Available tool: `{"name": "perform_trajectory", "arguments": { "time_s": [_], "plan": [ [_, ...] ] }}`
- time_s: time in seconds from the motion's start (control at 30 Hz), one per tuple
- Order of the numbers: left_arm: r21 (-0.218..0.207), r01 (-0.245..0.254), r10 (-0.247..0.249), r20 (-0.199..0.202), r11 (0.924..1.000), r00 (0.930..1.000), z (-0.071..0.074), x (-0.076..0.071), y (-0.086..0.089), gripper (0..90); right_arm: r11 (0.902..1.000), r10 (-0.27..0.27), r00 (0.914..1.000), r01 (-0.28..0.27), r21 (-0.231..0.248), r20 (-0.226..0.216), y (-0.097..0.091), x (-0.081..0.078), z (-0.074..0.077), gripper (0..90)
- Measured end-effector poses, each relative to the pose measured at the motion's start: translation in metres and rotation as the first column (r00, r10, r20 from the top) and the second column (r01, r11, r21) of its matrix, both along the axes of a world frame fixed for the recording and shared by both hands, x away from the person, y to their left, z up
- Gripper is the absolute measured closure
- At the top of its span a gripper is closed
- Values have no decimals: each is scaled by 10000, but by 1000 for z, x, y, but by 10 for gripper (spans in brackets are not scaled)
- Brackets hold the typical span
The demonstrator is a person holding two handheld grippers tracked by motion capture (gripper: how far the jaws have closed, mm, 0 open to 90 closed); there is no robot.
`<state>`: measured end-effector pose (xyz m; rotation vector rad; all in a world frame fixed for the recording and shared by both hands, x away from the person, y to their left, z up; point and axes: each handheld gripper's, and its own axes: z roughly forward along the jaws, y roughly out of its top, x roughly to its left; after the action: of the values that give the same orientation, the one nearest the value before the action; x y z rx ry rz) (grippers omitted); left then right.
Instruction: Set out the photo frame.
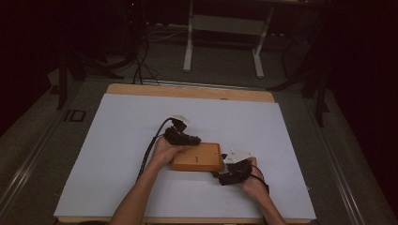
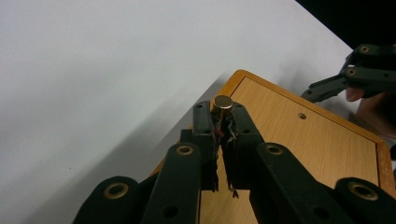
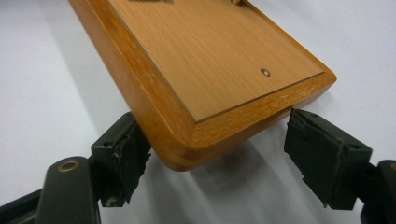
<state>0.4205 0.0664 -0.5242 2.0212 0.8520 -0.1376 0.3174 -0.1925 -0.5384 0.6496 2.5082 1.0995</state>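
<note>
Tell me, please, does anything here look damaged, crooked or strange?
The pads of the right gripper look worn and ragged at their edges. The wooden box lies slightly askew on the white table. The left gripper is shut on a small metal knob at the box's edge. Nothing is spilled.

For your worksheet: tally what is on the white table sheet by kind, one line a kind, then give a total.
Wooden box: 1
Small metal knob on the box, pinched by the left gripper: 1
Handheld grippers, left and right gripper: 2
Total: 4
</note>
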Motion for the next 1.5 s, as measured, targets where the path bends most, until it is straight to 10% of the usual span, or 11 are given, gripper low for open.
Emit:
{"name": "perform_trajectory", "arguments": {
  "time_s": [0.7,1.1,1.5],
  "plan": [
    [363,459,-458,-38,9983,9989,5,-1,0,846,9994,-204,9866,248,-247,1621,12,-8,5,252],
    [-109,434,-436,-129,9990,9990,4,-1,6,681,9993,-377,9868,379,15,1575,6,-5,6,297],
    [136,327,-326,-20,9994,9995,2,-1,12,845,10000,14,9813,-1,-68,1925,15,-11,10,280]
  ]
}}
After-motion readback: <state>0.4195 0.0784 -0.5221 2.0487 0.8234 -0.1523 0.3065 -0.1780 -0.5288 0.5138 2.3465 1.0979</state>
